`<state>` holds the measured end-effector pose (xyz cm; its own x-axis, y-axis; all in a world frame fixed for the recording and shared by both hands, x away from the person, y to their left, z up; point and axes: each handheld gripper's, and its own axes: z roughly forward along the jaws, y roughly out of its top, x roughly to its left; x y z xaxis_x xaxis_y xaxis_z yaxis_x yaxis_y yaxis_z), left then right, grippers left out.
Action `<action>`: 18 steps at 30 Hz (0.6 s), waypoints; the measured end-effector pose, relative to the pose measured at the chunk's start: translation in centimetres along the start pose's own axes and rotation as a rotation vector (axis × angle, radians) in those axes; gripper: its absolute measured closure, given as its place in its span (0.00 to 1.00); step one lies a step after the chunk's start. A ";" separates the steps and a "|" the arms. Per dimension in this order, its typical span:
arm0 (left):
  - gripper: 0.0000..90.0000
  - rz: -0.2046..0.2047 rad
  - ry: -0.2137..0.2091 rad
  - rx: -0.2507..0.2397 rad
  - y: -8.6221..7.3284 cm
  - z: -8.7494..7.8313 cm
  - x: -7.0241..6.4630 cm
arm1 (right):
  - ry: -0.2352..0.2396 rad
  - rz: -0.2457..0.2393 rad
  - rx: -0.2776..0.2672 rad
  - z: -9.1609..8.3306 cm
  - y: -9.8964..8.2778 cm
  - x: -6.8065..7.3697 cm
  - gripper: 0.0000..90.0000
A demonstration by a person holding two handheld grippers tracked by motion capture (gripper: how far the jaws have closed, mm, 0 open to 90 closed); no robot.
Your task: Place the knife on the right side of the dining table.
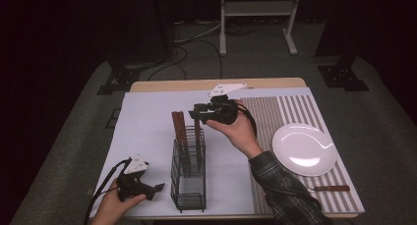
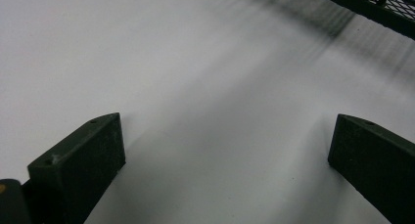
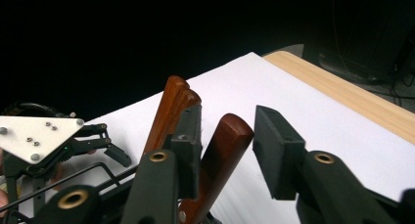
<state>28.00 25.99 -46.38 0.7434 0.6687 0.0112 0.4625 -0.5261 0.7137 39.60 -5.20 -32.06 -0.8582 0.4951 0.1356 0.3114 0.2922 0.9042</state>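
Note:
A black wire cutlery basket (image 1: 188, 175) stands on the white mat (image 1: 142, 131) near the table's front. Three wooden-handled utensils stand in it: two together (image 1: 178, 126) and one to their right (image 1: 197, 139). My right gripper (image 1: 198, 113) is open around the top of that single handle (image 3: 222, 150). The handle leans against one jaw, with a gap to the other. The paired handles (image 3: 171, 109) rise just behind. My left gripper (image 1: 156, 188) rests low on the mat left of the basket, open and holding nothing (image 2: 225, 150). The basket's edge (image 2: 372, 9) is ahead of it.
A striped placemat (image 1: 290, 112) covers the table's right side, with a white plate (image 1: 304, 149) on it. A wooden-handled utensil (image 1: 332, 188) lies near the placemat's front edge. The table's wooden rim (image 1: 216, 84) runs along the back.

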 end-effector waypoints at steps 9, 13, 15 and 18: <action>0.00 0.000 0.000 0.000 0.0 0.0 0.0 | 0.035 0.006 -0.005 -0.2 0.1 0.2 0.78; 0.00 0.003 -0.001 0.003 0.0 0.0 0.0 | 0.051 -0.011 -0.009 -0.7 0.2 0.8 0.79; 0.00 0.003 -0.001 0.004 0.0 0.0 0.0 | 0.060 -0.017 -0.007 -1.1 0.2 1.1 0.79; 0.00 0.003 -0.001 0.004 0.0 0.0 0.0 | 0.075 -0.023 -0.009 -1.6 0.3 1.4 0.80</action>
<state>28.00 26.01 -46.35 0.7452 0.6667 0.0129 0.4619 -0.5301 0.7111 37.79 -5.69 -30.99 -0.8935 0.4254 0.1439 0.2876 0.2958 0.9109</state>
